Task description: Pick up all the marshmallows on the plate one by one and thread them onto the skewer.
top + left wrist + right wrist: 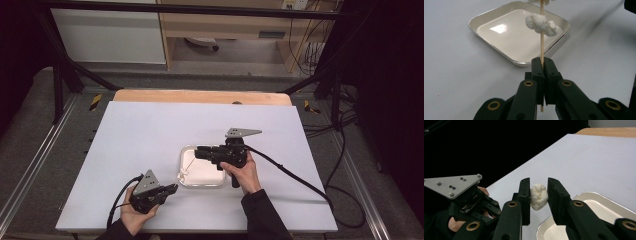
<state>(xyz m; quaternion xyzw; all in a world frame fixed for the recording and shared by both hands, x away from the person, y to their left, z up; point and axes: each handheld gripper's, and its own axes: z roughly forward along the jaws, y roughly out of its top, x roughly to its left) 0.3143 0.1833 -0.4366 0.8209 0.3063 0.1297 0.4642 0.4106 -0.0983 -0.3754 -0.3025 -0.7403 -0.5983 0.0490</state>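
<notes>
Your left gripper [541, 65] has its jaws pressed together on a thin wooden skewer [542, 47], which runs up between them and away toward the tray; a short end of the stick pokes out below the jaws. A white fluffy lump [541, 24] sits threaded on the skewer partway up, and a second white lump [539, 1] shows at the very top edge of that view, also on the stick. Behind the skewer lies the shallow metal tray [489, 40], square with rounded corners, resting flat on the white table [454, 82]. From above, your left hand [134, 214] holds its gripper at the near left of the table, just beside the tray's near-left corner, with the skewer reaching over the tray. Your right gripper [538, 196] pinches a white lump [538, 196] between its two jaws, held above the tray's edge [584, 194]. From above, your right hand [244, 172] holds that gripper over the tray's far-right part, pointing left. In the right gripper view, your left gripper's grey plate [452, 183] appears at the left, near the table's edge.
</notes>
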